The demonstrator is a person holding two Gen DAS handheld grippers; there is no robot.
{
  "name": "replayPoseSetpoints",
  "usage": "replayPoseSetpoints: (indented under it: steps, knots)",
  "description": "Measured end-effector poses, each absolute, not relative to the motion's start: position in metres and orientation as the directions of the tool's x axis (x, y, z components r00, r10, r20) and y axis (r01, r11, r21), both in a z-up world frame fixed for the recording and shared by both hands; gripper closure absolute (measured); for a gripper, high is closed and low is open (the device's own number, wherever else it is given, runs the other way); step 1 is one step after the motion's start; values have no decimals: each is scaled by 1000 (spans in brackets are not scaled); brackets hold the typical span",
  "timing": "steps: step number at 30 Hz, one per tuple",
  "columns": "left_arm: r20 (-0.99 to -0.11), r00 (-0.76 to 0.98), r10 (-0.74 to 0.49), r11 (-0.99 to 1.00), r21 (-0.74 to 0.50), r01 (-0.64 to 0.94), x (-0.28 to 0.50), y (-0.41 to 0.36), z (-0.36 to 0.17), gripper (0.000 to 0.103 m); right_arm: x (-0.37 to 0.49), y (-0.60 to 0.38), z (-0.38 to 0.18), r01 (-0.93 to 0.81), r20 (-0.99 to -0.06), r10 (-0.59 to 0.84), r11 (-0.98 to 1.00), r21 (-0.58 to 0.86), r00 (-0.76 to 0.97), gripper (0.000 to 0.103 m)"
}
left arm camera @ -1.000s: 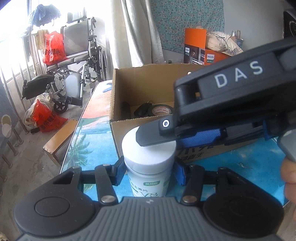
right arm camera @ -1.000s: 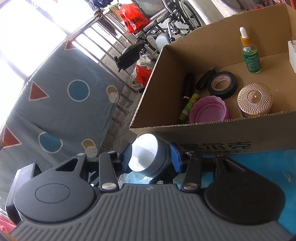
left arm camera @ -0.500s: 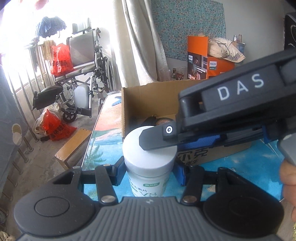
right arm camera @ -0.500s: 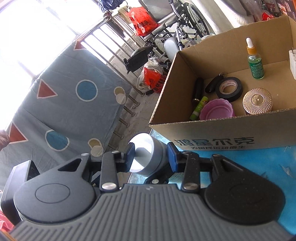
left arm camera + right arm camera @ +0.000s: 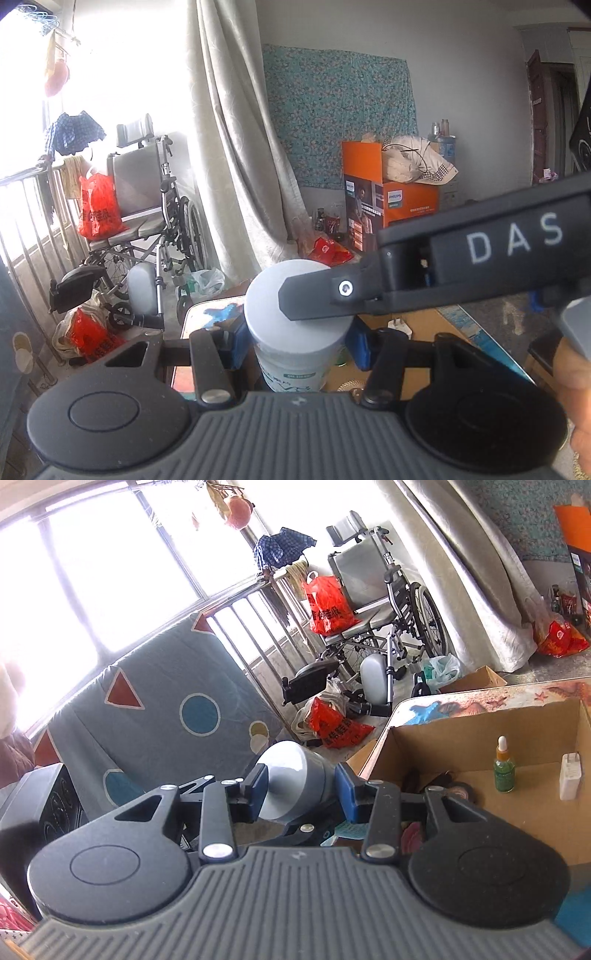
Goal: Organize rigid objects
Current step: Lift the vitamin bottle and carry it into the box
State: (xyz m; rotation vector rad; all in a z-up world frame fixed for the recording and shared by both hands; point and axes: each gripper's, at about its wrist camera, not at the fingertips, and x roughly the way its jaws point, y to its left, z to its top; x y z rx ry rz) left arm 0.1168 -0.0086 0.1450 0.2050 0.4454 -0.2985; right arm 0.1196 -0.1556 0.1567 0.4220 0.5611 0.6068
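White plastic jar (image 5: 297,317) with a wide flat lid, held upright above the near left corner of the cardboard box (image 5: 476,738). The box stands open-topped on the worktop (image 5: 480,698), whose printed sea-themed surface shows bare along the far edge and the left corner. Beyond that edge the floor drops away to a wheelchair (image 5: 384,627), red bags and a railing — cluttered ground, but the air above the box is open.

Legible writing: "DAS" in white letters on the side of the right gripper (image 5: 301,788), seen from the left wrist view; "PHILIPS" on an orange carton (image 5: 391,195) against the far wall. The jar label carries green print, partly hidden; only "V8" can be made out.

Left gripper (image 5: 295,343) — blue pads pressed against the jar body on both sides below the lid, grasping it. The right gripper is clamped across the lid from the right, its pads on the lid's rim; its jaws have just been opening slightly, the lid remaining between them.

Inside the box: a green dropper bottle (image 5: 504,766) standing upright, a white charger plug (image 5: 570,781) to its right, a tape roll and pink items near the front wall, partly hidden.
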Motion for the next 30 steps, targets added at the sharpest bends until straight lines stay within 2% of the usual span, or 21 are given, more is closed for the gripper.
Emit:
replayPoseSetpoints:
  steps: [4,10,19,30]
  knots:
    - [-505,799,-328,909,62,412,155,-44,134,49,143,-199,155,-330,-399,562,791,515,725,63]
    - [-619,687,-381,878,-9,478,200,-83,86,49,176,-254,105,-192,-480,490,817,543,728,63]
    - [-731,577,-364,870,-46,490,239,-112,27,49,216,-286,20,-84,-556,487,798,596,673,63]
    - [-790,505,-348,873,-76,482,257,-123,-1,49,237,-284,-9,-62,-608,459,827,558,647,61]
